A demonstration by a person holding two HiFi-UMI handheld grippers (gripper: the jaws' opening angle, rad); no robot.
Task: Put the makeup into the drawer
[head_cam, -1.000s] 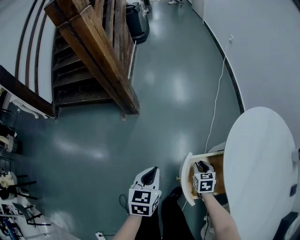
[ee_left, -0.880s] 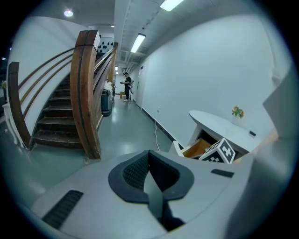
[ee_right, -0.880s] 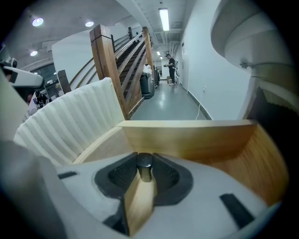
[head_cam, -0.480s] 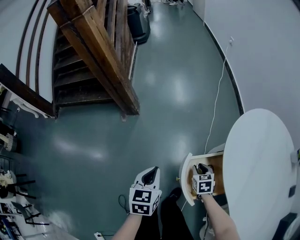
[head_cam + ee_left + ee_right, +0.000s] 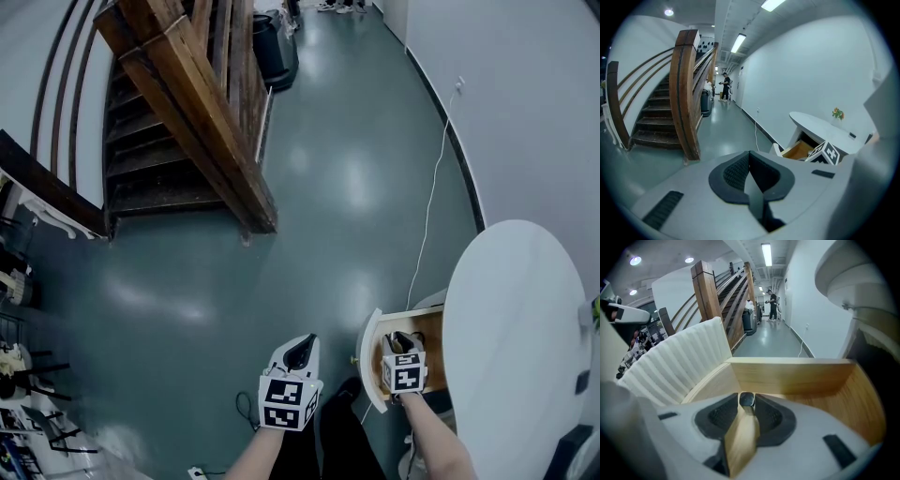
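My right gripper point(image 5: 404, 340) point(image 5: 746, 402) is shut on the makeup point(image 5: 742, 433), a slim gold tube with a black end that sticks out past the pads. It hangs inside the open wooden drawer point(image 5: 434, 328) point(image 5: 801, 378), pointing down at the drawer's floor. The drawer's white ribbed front point(image 5: 367, 364) point(image 5: 677, 367) stands to the left of it. My left gripper point(image 5: 300, 352) point(image 5: 750, 172) hovers over the floor to the left of the drawer, jaws together with nothing between them.
The drawer belongs to a white round-topped table point(image 5: 516, 347) against the right wall. A white cable point(image 5: 429, 216) runs along the floor beside it. A wooden staircase point(image 5: 187, 112) and a dark bin point(image 5: 274, 42) stand further off. A person point(image 5: 773, 305) stands far down the hallway.
The right gripper with the makeup has shifted slightly lower in the picture, inside the drawer. The left gripper has stayed where it was.
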